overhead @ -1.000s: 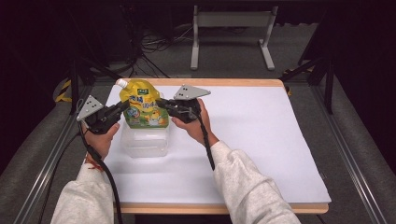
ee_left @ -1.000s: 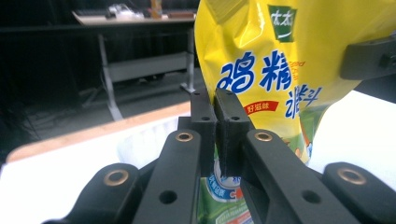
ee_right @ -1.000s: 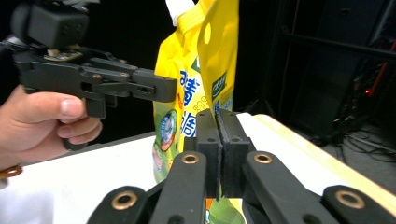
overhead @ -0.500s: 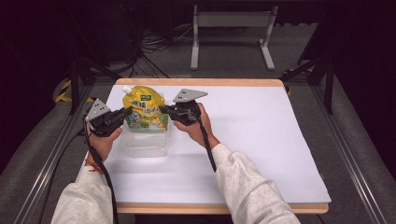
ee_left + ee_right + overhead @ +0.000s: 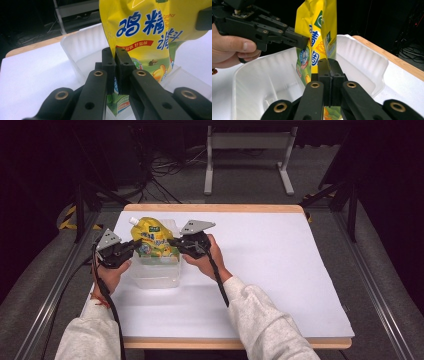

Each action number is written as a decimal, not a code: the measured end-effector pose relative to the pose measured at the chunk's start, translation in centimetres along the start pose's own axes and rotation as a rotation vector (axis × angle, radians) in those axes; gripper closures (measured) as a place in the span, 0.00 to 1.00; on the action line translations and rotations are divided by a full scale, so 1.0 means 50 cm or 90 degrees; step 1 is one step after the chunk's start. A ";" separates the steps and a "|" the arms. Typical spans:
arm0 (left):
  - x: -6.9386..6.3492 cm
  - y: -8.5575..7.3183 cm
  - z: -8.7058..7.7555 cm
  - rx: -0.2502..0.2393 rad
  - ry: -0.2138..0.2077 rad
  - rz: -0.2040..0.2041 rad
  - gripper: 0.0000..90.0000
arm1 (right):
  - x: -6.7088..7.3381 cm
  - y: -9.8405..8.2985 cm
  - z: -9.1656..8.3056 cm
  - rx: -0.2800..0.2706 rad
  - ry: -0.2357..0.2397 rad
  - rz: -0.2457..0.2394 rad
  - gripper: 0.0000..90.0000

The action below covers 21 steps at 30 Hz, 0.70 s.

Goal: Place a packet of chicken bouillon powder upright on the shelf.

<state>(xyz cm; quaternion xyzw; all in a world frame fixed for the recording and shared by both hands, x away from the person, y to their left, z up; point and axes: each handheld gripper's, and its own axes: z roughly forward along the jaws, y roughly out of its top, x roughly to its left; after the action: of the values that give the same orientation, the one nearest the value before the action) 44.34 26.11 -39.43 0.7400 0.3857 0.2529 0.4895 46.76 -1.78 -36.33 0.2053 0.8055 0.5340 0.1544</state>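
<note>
fingers (image 5: 110,67) pinch pouch (image 5: 151,240) (white table (image 5: 280,270)).

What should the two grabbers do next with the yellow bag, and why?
Probably lower it a little more. The left gripper and right gripper are each shut on one side edge of the yellow seasoning pouch, which hangs upright with its bottom inside the clear plastic tub, so easing it down before letting go seems sensible.

Rectangular wooden tabletop (image 5: 210,208), light timber edge exposed, covered by a white sheet (image 5: 280,270). One clear plastic tub (image 5: 155,277) stands directly on the sheet near the left edge.
</note>
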 end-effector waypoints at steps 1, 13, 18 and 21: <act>0.001 -0.001 0.000 -0.002 0.000 -0.004 0.97 | 0.002 0.000 0.002 0.000 -0.001 -0.002 1.00; 0.004 -0.013 0.005 0.000 -0.003 -0.018 0.97 | 0.009 0.001 0.008 0.015 -0.011 -0.019 1.00; 0.002 -0.013 0.004 0.002 0.001 -0.015 0.97 | 0.010 0.002 0.010 0.016 -0.011 -0.020 1.00; 0.003 -0.014 -0.002 -0.004 0.006 -0.018 0.93 | 0.008 0.003 0.005 0.013 -0.018 -0.020 1.00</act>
<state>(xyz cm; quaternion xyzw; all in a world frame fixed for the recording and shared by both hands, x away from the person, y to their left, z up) 44.12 26.44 -40.06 0.7321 0.3974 0.2506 0.4933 46.56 -1.32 -36.29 0.2019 0.8118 0.5201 0.1724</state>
